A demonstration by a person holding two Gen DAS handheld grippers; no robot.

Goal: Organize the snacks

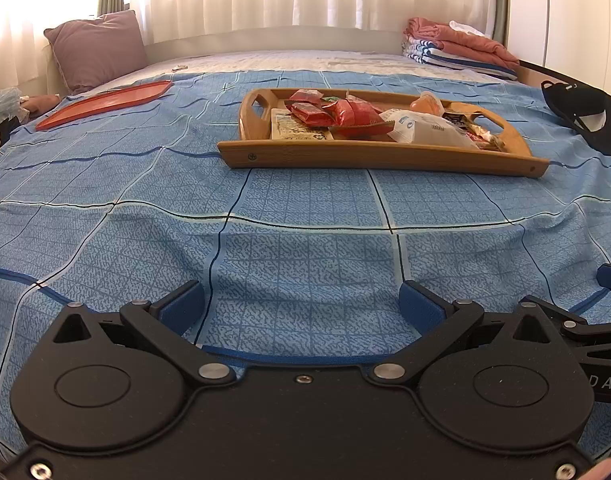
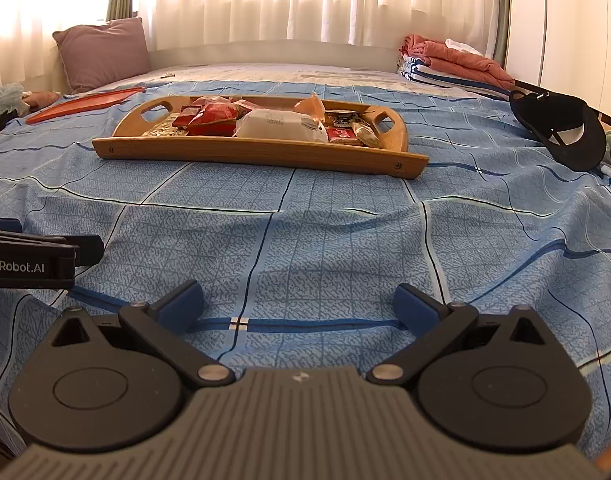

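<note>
A wooden tray (image 1: 369,158) (image 2: 249,152) with cut-out handles lies on the blue checked bedspread, well ahead of both grippers. It holds several snack packets: red wrappers (image 1: 345,114) (image 2: 209,118), a large white bag (image 1: 429,128) (image 2: 281,124) and an orange packet (image 1: 427,102) (image 2: 313,108). My left gripper (image 1: 301,304) hovers low over the bedspread, open and empty. My right gripper (image 2: 299,304) is beside it, also open and empty. Each gripper's body shows at the edge of the other's view.
A flat red tray (image 1: 105,104) (image 2: 85,104) lies on the bed at the far left. A black cap (image 1: 585,116) (image 2: 561,132) sits at the right edge. A mauve pillow (image 1: 97,48) and folded towels (image 1: 457,50) lie at the head of the bed.
</note>
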